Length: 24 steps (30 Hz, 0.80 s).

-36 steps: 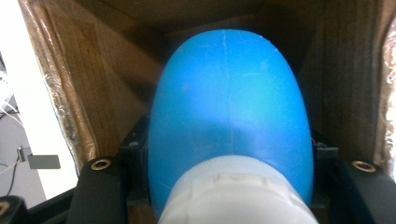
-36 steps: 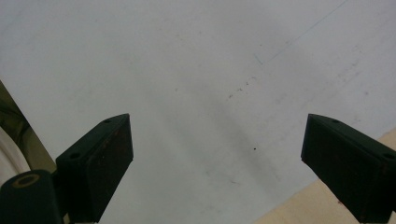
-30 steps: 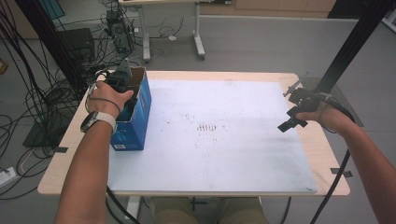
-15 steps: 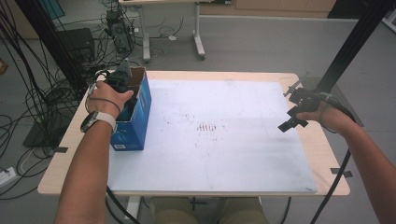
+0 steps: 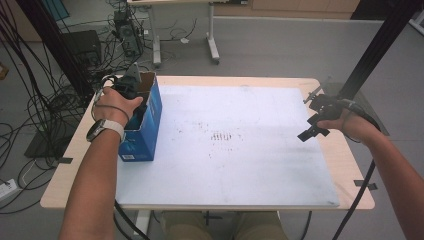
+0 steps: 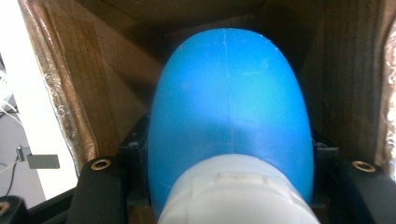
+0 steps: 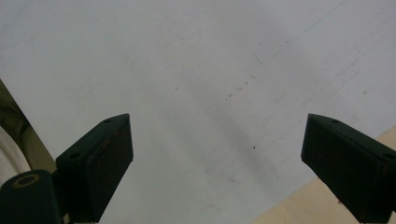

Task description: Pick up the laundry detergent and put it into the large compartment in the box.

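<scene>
- High view: my left gripper [image 5: 131, 89] reaches down into the open top of the blue cardboard box [image 5: 148, 131], which stands at the left edge of the white mat [image 5: 235, 165] covering the table [image 5: 345, 150].
- Left gripper view: inside the box's brown walls, my jaws are clamped on either side of a blue rounded object with a white base [image 6: 229, 121], its smooth dome pointing away from the camera towards the box's far wall.
- I cannot tell from these pictures what the blue object is beyond its shape and colour.
- High view: my right gripper [image 5: 314, 120] hovers well apart from the box, above the mat's right edge, with its cable trailing off the table's right side.
- Right gripper view: my right jaws stand wide apart with nothing between them, looking down on bare, lightly scuffed mat; a strip of the wooden table shows at the lower right corner.
- A patch of dark specks [image 5: 220, 136] marks the mat between the box and my right gripper.
- My left hand [image 5: 116, 102], wearing a wristwatch [image 5: 102, 128], sits directly over the box's open top.
</scene>
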Each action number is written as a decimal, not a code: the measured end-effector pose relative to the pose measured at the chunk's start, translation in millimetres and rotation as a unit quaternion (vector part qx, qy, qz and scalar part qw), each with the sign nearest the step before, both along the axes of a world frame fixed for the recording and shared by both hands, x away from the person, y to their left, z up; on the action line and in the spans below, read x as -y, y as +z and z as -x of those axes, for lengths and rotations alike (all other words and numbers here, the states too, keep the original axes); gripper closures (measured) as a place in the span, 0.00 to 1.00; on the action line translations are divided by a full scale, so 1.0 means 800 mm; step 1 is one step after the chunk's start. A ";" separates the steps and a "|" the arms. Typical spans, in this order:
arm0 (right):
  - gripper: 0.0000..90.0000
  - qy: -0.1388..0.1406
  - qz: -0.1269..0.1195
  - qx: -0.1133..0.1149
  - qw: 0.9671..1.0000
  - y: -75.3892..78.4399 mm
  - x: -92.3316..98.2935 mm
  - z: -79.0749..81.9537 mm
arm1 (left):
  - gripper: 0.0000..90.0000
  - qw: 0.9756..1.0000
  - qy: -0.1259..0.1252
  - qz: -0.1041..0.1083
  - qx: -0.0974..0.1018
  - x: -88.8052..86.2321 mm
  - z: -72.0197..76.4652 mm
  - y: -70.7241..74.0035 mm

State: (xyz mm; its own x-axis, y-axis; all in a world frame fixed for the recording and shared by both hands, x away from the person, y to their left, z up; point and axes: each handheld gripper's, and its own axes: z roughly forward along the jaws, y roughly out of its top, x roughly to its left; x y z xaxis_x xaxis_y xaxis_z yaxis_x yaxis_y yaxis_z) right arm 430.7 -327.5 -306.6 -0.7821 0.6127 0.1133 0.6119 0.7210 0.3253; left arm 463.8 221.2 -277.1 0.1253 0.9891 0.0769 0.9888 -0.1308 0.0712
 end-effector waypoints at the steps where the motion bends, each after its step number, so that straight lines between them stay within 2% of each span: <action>1: 0.10 -0.001 -0.001 0.000 1.000 0.000 0.000 0.000 | 0.42 1.000 0.000 0.000 0.000 0.000 0.000 0.000; 24: 0.10 0.000 0.000 0.000 1.000 -0.001 0.001 0.000 | 0.42 1.000 0.001 0.000 0.001 0.001 0.001 0.000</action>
